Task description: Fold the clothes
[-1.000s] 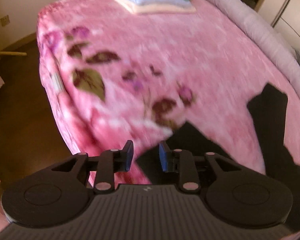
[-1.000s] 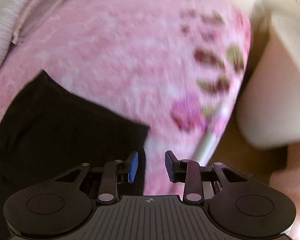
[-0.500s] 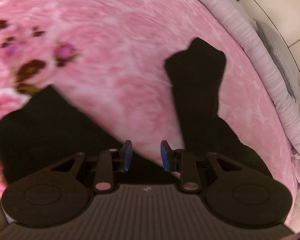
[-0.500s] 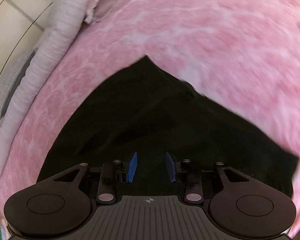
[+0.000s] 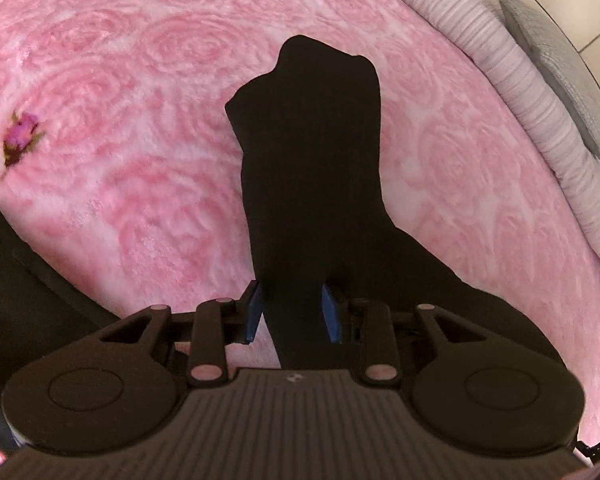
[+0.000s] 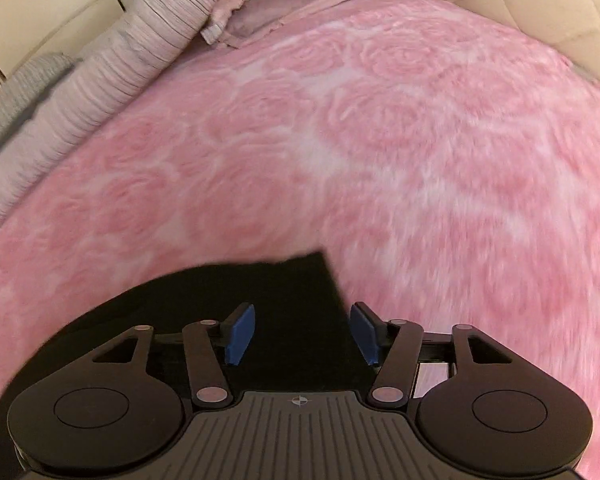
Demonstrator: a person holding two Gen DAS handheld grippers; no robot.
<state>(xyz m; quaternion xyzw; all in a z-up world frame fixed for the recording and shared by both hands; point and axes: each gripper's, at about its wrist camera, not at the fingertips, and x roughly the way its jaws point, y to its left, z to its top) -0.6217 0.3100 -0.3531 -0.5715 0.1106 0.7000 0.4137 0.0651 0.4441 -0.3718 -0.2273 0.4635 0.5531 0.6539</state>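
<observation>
1. The bed [image 5: 148,92], under a pink rose-textured blanket [image 6: 380,140], fills both wrist views; a ribbed pale bolster [image 5: 540,92] runs along its far edge.

2. The black garment [image 5: 312,152] lies spread on the blanket. In the left view a long narrow part of it – a sleeve or a leg, too dark to tell which – reaches away from the tool, and another dark part shows at the lower left. In the right view a squared corner of it [image 6: 300,280] sits just ahead of the tool.

3. The left tool [image 5: 290,312] is over the narrow part with its jaws at a middling width and opening; the cloth runs through the gap, but no pinch shows.

4. The right tool [image 6: 302,330] straddles the corner edge, jaws wide and opening – nothing gripped.

5. My reading: this is the reach-and-grasp step before a fold. Next, each tool likely needs to come down to the cloth and close on one layer only – the plush blanket could get caught too – before lifting both ends together.
</observation>
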